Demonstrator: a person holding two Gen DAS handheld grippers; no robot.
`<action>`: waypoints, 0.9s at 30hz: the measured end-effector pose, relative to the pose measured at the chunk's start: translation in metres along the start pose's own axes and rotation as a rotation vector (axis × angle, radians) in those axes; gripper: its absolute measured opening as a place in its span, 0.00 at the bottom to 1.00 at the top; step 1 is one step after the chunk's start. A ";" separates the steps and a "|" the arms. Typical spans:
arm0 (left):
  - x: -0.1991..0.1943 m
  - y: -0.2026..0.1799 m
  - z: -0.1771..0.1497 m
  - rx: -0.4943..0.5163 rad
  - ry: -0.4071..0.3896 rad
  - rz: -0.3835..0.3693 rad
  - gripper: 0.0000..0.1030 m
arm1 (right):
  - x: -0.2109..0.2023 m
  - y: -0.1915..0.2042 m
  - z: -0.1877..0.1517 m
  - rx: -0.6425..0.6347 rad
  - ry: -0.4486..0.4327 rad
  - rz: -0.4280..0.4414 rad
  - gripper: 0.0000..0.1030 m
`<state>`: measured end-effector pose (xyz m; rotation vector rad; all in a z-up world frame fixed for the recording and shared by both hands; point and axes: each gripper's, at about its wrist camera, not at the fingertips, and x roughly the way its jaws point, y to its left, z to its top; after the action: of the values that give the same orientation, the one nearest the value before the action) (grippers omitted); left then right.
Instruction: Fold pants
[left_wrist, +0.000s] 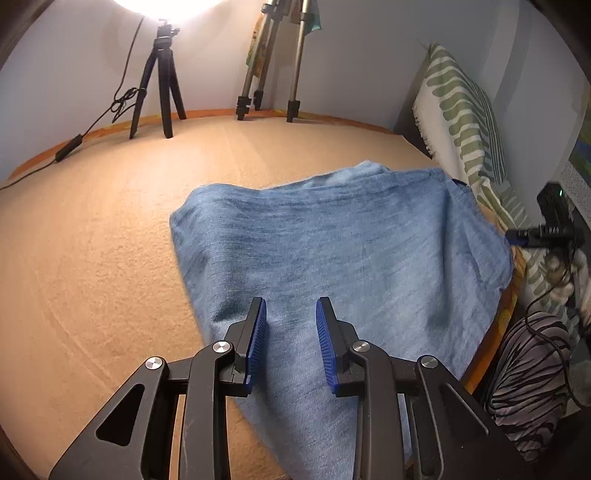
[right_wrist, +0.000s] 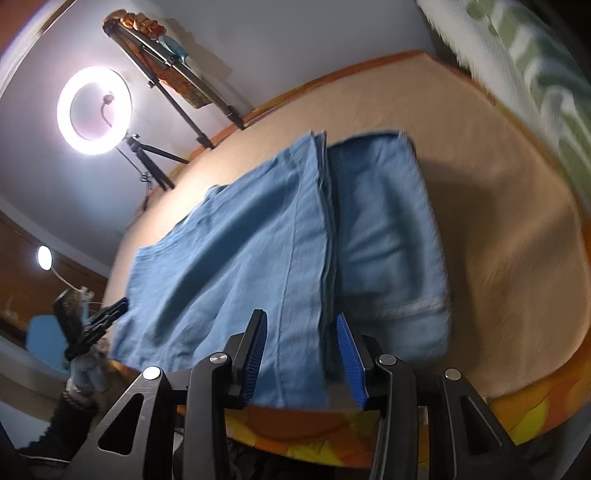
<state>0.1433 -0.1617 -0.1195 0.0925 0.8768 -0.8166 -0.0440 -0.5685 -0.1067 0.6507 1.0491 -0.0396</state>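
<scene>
Where the peach-coloured blanket (left_wrist: 92, 240) covers the bed, the blue pants (left_wrist: 332, 251) lie folded into a broad flat stack near its front edge, reaching toward the right-hand side in the left wrist view; the right wrist view shows them (right_wrist: 236, 266) as two overlapping panels, the upper one with a stitched seam running its length and a layered fold edge lying over the lower panel, whose pale hem band sits near the front edge of the bed. The left gripper (left_wrist: 291, 306) hovers over the near end of the pants with its blue-padded fingers apart, cloth showing in the gap but the pads not pressing on it. The right gripper (right_wrist: 301, 321) also has its fingers apart, wider, over the fold edge at the front of the bed, gripping nothing. No container is in view. An orange patterned border (right_wrist: 517, 417) runs along the bed's edge. A green-and-white patterned pillow (left_wrist: 461, 110) leans at the right side of the bed. At the far edge stand a small black tripod (left_wrist: 162, 85) carrying a lit ring light (right_wrist: 94, 109), with a cable trailing over the blanket, and a taller silver tripod (left_wrist: 273, 62); behind them is a pale wall.
</scene>
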 end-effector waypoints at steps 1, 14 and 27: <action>-0.002 0.001 0.000 -0.008 -0.006 0.001 0.25 | 0.003 -0.001 -0.003 0.005 -0.001 -0.001 0.47; -0.044 0.015 -0.010 -0.044 -0.079 0.056 0.25 | 0.000 0.059 0.002 -0.127 0.003 -0.115 0.16; -0.055 0.010 -0.019 -0.071 -0.096 0.077 0.25 | 0.022 0.063 0.005 -0.296 0.109 -0.505 0.29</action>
<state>0.1176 -0.1138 -0.0952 0.0243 0.8065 -0.7114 -0.0082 -0.5137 -0.0929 0.1109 1.2743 -0.2853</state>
